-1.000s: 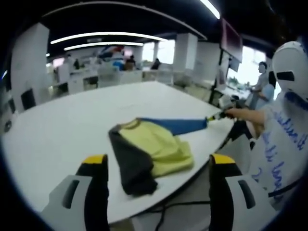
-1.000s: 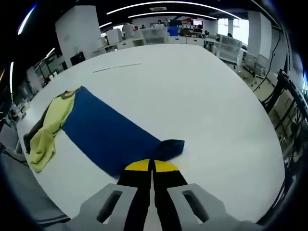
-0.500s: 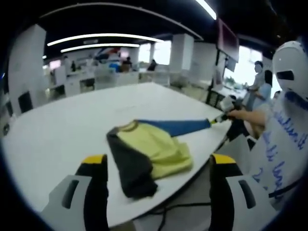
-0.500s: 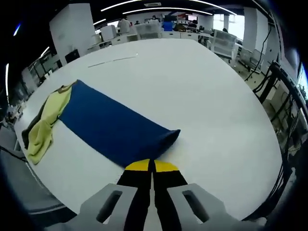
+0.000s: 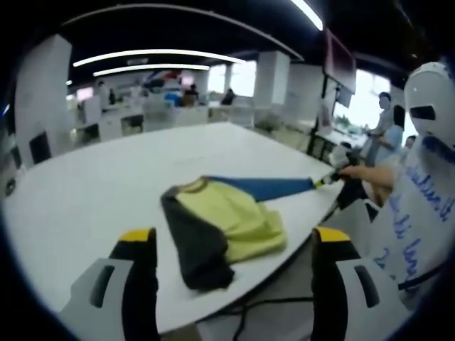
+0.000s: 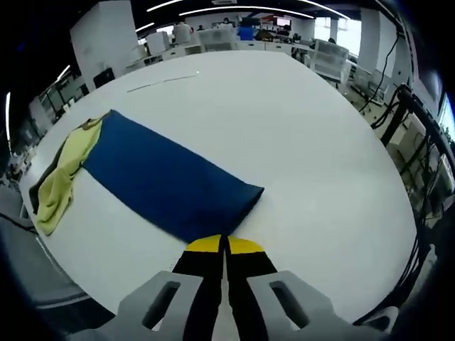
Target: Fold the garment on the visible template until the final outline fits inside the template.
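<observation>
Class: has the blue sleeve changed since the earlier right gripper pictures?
Yes. The blue sleeve has been pulled out flat; its curled end has straightened on the white table.

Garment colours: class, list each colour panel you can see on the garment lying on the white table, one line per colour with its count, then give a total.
Blue fabric panel: 1
Yellow-green fabric panel: 1
Dark grey fabric panel: 1
Total: 3 colour panels on 1 garment

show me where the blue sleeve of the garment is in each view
Left gripper view: blue sleeve stretches right of centre, from the yellow body to the right gripper.
Right gripper view: blue sleeve runs diagonally across the centre-left, ending above the shut jaws.
Shared landmark: the yellow body on the white table.
</observation>
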